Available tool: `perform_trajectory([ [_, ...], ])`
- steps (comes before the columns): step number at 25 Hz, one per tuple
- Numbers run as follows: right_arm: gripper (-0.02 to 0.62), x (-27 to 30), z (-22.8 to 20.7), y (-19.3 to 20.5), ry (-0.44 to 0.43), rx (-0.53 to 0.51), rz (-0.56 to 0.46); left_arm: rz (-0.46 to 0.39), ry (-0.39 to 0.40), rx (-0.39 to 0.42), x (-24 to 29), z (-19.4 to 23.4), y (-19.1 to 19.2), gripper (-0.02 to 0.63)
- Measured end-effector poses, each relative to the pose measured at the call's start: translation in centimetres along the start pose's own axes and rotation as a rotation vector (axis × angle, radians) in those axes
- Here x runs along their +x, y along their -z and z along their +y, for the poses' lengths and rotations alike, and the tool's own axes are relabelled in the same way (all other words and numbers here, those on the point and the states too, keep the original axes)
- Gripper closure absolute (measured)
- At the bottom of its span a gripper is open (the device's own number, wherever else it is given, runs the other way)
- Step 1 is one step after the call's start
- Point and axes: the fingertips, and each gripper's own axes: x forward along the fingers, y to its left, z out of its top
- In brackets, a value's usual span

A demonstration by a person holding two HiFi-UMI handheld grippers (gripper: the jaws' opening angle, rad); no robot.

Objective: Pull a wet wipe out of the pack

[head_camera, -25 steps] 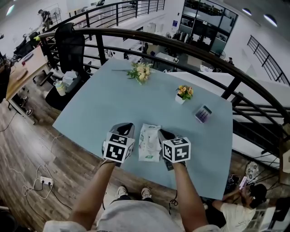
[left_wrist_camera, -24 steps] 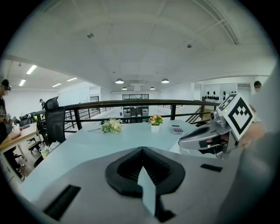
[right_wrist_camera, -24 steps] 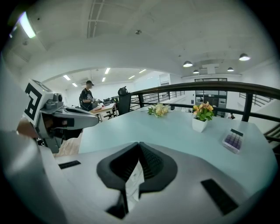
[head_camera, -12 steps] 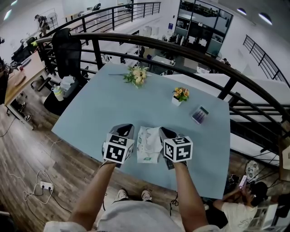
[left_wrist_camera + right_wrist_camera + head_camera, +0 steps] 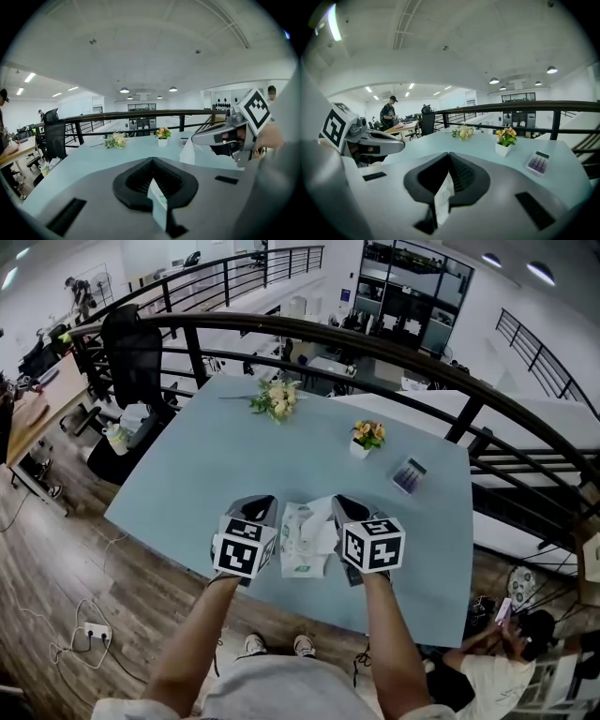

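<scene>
At left of centre in the head view, the left gripper (image 5: 257, 509) has its jaws pinched together on the left edge of the soft white plastic wipe pack with green print (image 5: 302, 561). Its own view shows a thin white-and-green strip clamped between the pads. The pack lies on the pale blue table (image 5: 206, 465), close to the table's near edge and between the two grippers. Just right of it, the right gripper (image 5: 341, 509) is closed tight on the thin white wet wipe (image 5: 317, 529), which rises from the pack's top toward those jaws and seems still partly inside. The main risk is at the left: that gripper holds only a thin flap, so if the flap slips out, the whole pack may lift with the sheet instead of letting it go. It could then slide off the near edge. A sharp or sideways tug could also tear the damp sheet at the narrow pinch, or drag the next wipe out behind it. Against a second ago, the right gripper's black-and-white marker cube (image 5: 373, 543) sits higher and slightly further right in the frame, and a little more white sheet shows above the pack. The left gripper and the pack are where they were. The whole view has drifted, so the pale flower bouquet (image 5: 274, 397) now sits a bit further left.
</scene>
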Motion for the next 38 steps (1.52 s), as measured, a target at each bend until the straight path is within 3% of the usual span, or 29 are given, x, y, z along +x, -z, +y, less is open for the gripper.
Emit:
perform_trajectory([
  [19,0.588,-4.8,-3.8,-2.8,0.116,0.021,-0.103,-0.031,0.075,0.039,1.5,-3.4,-2.3,0.612],
  [38,0.587,-11.6,-9.1,-1.7,0.289,0.056,-0.138,-0.046,0.207,0.098,4.3,-9.5,-4.4,0.612],
])
